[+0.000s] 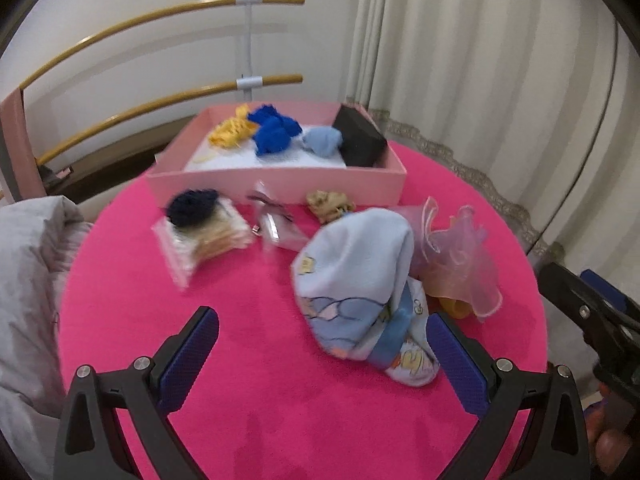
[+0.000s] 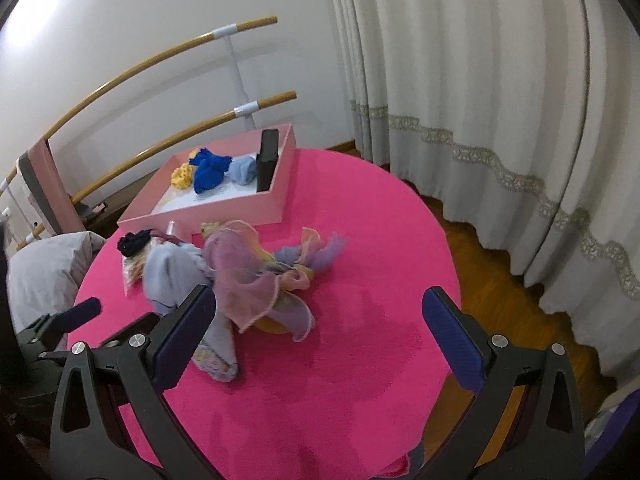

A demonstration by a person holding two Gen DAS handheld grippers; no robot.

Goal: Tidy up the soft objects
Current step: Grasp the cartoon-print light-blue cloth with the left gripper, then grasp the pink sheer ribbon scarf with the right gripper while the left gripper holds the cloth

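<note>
The crumpled pale-blue printed cloth (image 1: 360,276) sat in a heap on the round hot-pink table (image 1: 248,320), roughly mid-table w/ cartoon prints showing on its folds. Right beside it and touching was a sheer pink-and-lilac ruffled fabric (image 2: 256,280), bunched up w/ something orange-yellow peeking out underneath, couldn't tell what that was.

The left gripper (image 1: 322,344) hovered low over the table w/ its jaws spread wide and nothing between them; its right blue pad was just beside the pale-blue cloth, maybe brushing it, hard to say. The right gripper (image 2: 320,320) was also wide open and empty, its left finger in front of the same cloth pile in the right wrist view.

Further back on the table: a dark navy fuzzy scrunchie (image 1: 192,206) lay on top of a clear plastic packet w/ cream and tan stuff inside (image 1: 204,240), pretty blurred. Near that was a small clear bag (image 1: 276,228) and a tan crumpled scrunchie (image 1: 330,204) right up against the box front.

The shallow pink cardboard box (image 1: 280,186) sat at the far edge of the table. Inside it: a yellow knit bundle (image 1: 230,132), a royal-blue fuzzy bundle (image 1: 274,132), a light-blue balled cloth (image 1: 322,142) and a black block (image 1: 360,136) leaning against the right wall.

Behind were wooden wall rails (image 2: 132,68), and cream curtains w/ lace trim (image 2: 460,80) on the right.
</note>
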